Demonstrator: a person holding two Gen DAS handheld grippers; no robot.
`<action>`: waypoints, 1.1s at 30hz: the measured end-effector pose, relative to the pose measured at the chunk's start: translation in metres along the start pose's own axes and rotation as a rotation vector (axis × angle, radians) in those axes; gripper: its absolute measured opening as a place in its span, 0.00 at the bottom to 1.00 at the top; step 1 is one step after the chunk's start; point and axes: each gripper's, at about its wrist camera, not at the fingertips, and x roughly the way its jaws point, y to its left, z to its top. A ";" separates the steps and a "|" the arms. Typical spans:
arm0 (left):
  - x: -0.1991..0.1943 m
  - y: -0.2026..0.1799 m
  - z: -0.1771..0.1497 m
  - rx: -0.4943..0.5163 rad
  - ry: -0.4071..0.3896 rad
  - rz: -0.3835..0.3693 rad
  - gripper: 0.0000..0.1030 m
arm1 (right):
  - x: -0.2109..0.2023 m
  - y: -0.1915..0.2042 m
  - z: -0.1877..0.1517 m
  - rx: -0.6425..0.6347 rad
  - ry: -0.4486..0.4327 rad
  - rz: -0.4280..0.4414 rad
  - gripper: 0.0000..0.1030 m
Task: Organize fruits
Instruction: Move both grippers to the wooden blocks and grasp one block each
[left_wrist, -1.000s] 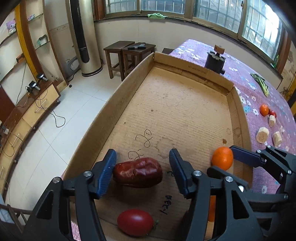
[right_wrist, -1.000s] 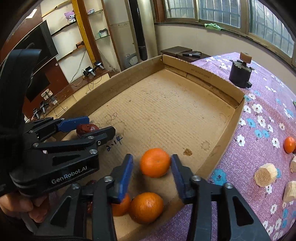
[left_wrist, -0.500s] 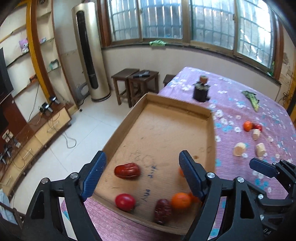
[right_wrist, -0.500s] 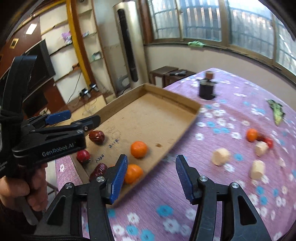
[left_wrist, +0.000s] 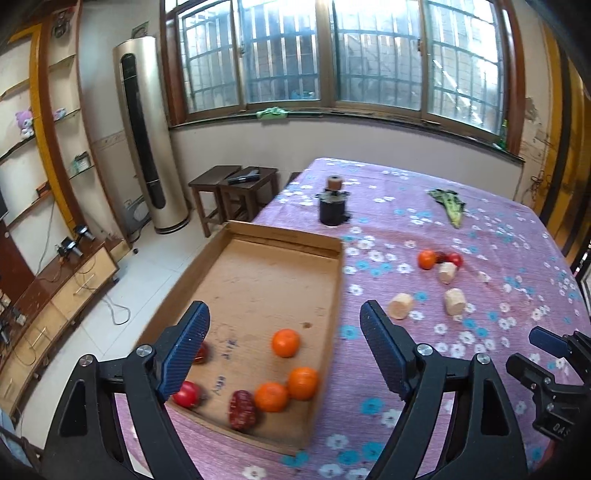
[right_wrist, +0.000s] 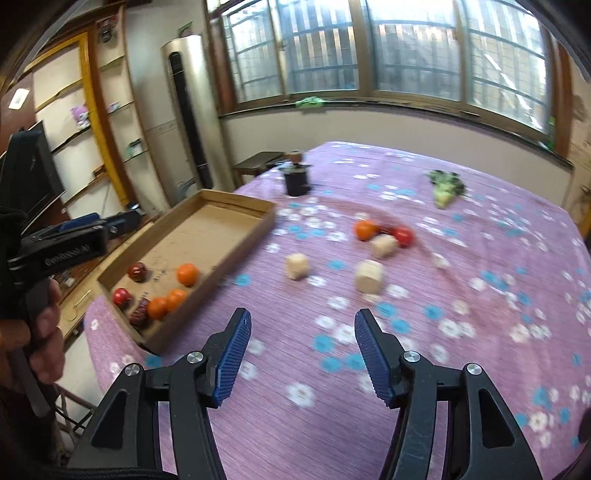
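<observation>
A shallow cardboard box (left_wrist: 258, 280) (right_wrist: 236, 206) lies on the purple flowered tablecloth (left_wrist: 480, 236) (right_wrist: 480, 332). Its near end holds three oranges (left_wrist: 285, 342) (right_wrist: 187, 274), two dark red dates (left_wrist: 242, 408) (right_wrist: 137, 270) and a red tomato (left_wrist: 187, 393) (right_wrist: 121, 295). Out on the cloth sit another orange (left_wrist: 427, 259) (right_wrist: 365, 229) and a tomato (left_wrist: 455, 259) (right_wrist: 403, 236). My left gripper (left_wrist: 282, 347) is open and empty, high above the box. My right gripper (right_wrist: 303, 358) is open and empty above bare cloth.
Three pale cylinder chunks (left_wrist: 400, 305) (right_wrist: 368, 275) lie near the loose fruit. A black jar with a cork (left_wrist: 333, 206) (right_wrist: 296, 177) and a green leafy vegetable (left_wrist: 451, 210) (right_wrist: 445, 189) stand farther back. The table's left edge drops to the floor beside the box.
Both grippers let go of their fruit in the box, a date on the left and an orange on the right, then rose and pulled back, jaws wide.
</observation>
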 end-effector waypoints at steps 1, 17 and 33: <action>0.001 -0.005 -0.001 0.007 0.005 -0.014 0.82 | -0.003 -0.008 -0.004 0.014 0.002 -0.014 0.59; 0.025 -0.080 -0.025 0.148 0.127 -0.176 0.82 | -0.014 -0.062 -0.028 0.112 0.007 -0.077 0.59; 0.097 -0.109 -0.010 0.209 0.214 -0.273 0.80 | 0.057 -0.065 0.008 0.136 0.083 -0.025 0.56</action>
